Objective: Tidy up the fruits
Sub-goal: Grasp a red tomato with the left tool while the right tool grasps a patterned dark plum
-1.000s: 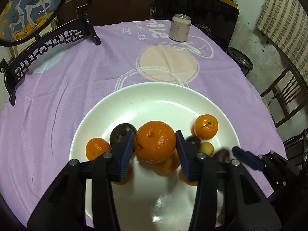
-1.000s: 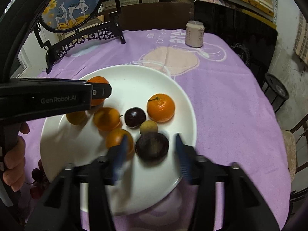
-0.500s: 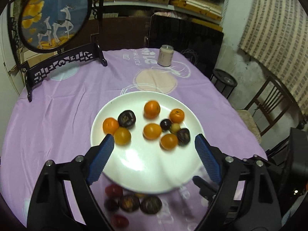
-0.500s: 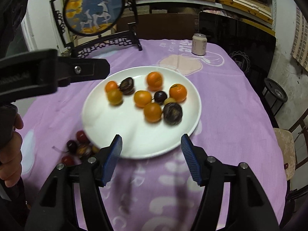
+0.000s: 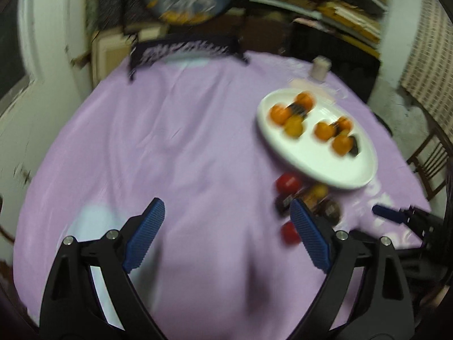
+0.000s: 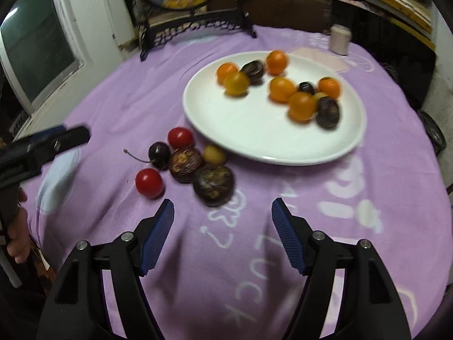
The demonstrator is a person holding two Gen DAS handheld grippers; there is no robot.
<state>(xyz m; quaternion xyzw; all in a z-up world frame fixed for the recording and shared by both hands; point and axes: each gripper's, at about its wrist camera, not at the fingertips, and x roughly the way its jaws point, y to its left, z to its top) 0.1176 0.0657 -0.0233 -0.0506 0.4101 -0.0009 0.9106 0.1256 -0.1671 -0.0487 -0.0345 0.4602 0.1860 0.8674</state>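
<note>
A white plate (image 6: 254, 130) on the purple cloth holds several oranges (image 6: 281, 88) and dark passion fruits (image 6: 327, 112). Loose fruit lies on the cloth in front of its left rim: two red tomatoes (image 6: 149, 182), a dark cherry (image 6: 159, 155), two passion fruits (image 6: 213, 185) and a small yellow fruit (image 6: 214, 154). My right gripper (image 6: 223, 206) hovers just short of this pile, its jaws opening with nothing between them. My left gripper (image 5: 226, 209) is over bare cloth left of the plate (image 5: 311, 164) and the blurred loose fruit (image 5: 288, 182), its jaws opening wide and empty.
A round painted screen on a black carved stand (image 6: 195, 25) and a pale can (image 6: 339, 39) stand at the table's far side. A hand (image 6: 17, 240) holds the left gripper's handle at the left edge. A wooden chair (image 5: 427, 164) is beyond the table on the right.
The left gripper let go of the big orange on the plate, opened wide and swung back to the left. The right gripper drew back from the plate and widened; the loose fruit came into view.
</note>
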